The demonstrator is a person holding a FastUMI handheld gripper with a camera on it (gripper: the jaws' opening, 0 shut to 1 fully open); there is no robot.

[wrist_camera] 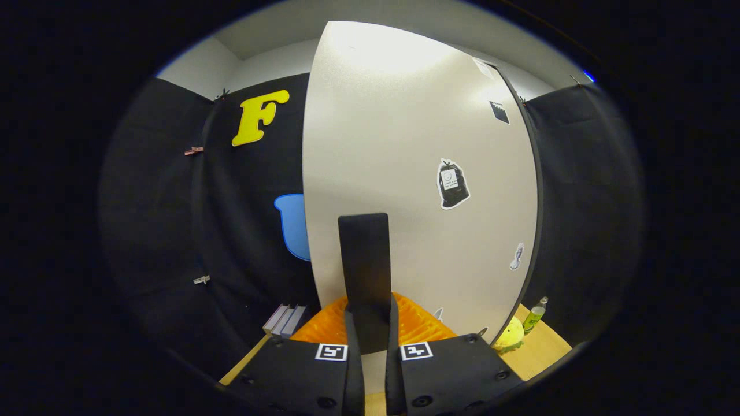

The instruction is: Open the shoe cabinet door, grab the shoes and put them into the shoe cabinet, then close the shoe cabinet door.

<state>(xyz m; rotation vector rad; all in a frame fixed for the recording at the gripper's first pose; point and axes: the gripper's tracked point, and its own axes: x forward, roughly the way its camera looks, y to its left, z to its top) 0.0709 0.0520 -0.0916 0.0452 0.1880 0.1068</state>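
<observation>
The shoe cabinet's white door (404, 173) stands right in front of me, with a few stickers on it. Its dark upright handle (364, 254) rises from between my fingers. My gripper (370, 309) is shut on the lower part of this handle, one finger pressing on each side. The door's dark edge (537, 219) curves down its right side.
Beyond the door's lower right corner, a yellow-green round object (510, 335) and a small green bottle (535, 315) rest on a wooden surface (546, 349). Some grey, book-like slabs (284, 320) lie to the left of my fingers. Black cloth walls close in on both sides.
</observation>
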